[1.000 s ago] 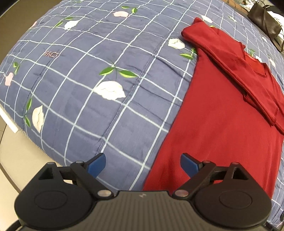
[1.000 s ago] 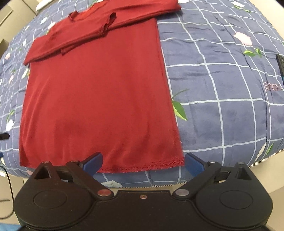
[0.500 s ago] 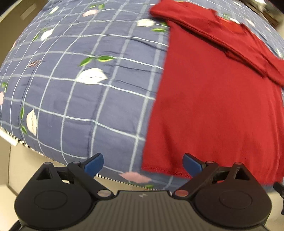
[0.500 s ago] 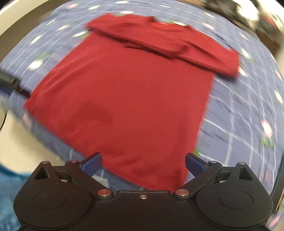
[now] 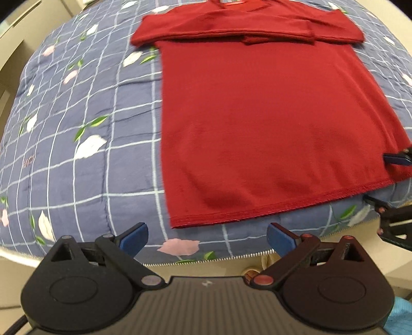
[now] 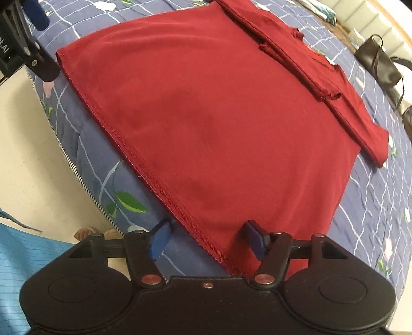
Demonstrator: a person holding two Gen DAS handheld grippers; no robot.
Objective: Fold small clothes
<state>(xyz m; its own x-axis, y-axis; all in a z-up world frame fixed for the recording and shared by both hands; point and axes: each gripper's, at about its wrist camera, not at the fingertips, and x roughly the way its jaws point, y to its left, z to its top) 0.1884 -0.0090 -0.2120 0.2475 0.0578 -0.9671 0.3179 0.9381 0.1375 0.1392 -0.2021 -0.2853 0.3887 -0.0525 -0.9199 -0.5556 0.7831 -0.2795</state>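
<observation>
The left gripper (image 5: pixel 207 238) is level, its two blue-tipped fingers (image 5: pixel 134 238) spread wide with nothing between them, the black linkage arms angled outward from the body. The right gripper (image 6: pixel 206 238) has its blue fingertips (image 6: pixel 160 238) set closer together than the left's, yet a clear gap remains between them and they are not pinched on anything. In the left wrist view the right gripper (image 5: pixel 397 159) shows at the right edge, one blue tip pointing inward. In the right wrist view the left gripper (image 6: pixel 38 16) appears at the upper left corner, well apart.
</observation>
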